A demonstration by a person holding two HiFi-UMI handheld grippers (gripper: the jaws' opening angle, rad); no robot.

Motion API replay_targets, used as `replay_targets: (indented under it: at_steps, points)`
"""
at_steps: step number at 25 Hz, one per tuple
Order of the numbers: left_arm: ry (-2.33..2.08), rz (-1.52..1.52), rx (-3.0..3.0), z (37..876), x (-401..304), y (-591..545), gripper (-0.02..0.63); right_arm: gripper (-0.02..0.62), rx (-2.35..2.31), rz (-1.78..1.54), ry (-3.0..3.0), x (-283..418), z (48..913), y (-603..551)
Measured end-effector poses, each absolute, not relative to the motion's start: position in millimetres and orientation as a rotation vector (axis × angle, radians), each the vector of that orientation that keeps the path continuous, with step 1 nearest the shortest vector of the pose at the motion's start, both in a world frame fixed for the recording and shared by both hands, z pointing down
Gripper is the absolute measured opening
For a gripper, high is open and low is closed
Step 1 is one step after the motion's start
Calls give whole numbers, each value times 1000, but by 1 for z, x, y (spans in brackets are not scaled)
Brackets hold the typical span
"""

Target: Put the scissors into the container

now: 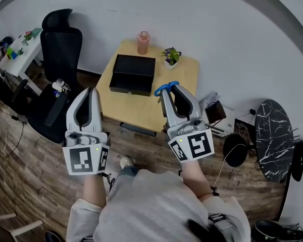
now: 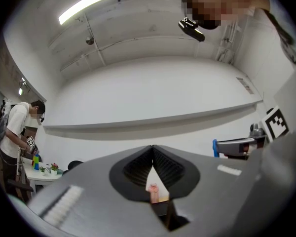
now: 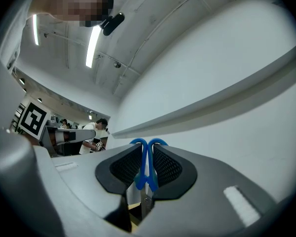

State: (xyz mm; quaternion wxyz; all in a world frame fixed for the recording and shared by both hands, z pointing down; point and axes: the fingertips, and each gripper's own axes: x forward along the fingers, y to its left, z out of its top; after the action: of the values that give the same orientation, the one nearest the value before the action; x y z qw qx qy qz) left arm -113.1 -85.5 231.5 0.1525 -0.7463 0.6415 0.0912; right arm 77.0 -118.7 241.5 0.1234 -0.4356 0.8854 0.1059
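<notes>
My right gripper (image 1: 167, 88) is shut on the blue-handled scissors (image 1: 165, 87), whose handle loops stick out past the fingertips above the wooden table (image 1: 187, 74). In the right gripper view the scissors (image 3: 146, 164) stand upright between the jaws of my right gripper (image 3: 147, 152), handles up and blades hanging down. The black container (image 1: 132, 74) lies on the table, to the left of and beyond the scissors. My left gripper (image 1: 89, 91) is shut and holds nothing, hovering off the table's left edge; in the left gripper view its (image 2: 152, 148) pads meet at the tips.
A pink bottle (image 1: 143, 42) and a small potted plant (image 1: 171, 56) stand at the table's back. A black office chair (image 1: 60, 59) is to the left. A round dark marble side table (image 1: 274, 137) stands at right. A person (image 2: 14, 137) stands by a white desk.
</notes>
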Motion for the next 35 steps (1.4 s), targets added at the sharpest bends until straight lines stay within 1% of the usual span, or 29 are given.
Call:
replay_targets:
  at_steps: [8, 17, 28, 35]
  points:
    - [1803, 273, -2166, 230, -152, -131, 58, 72, -1315, 329, 2555, 40, 240, -158]
    - [1730, 282, -2229, 232, -182, -172, 58, 72, -1406, 335, 2502, 15, 242, -187]
    - [1693, 244, -2353, 261, -187, -218, 58, 72, -1504, 288, 2519, 5, 262, -220]
    - [1746, 224, -2341, 267, -198, -244, 58, 72, -1472, 261, 2575, -7, 271, -254]
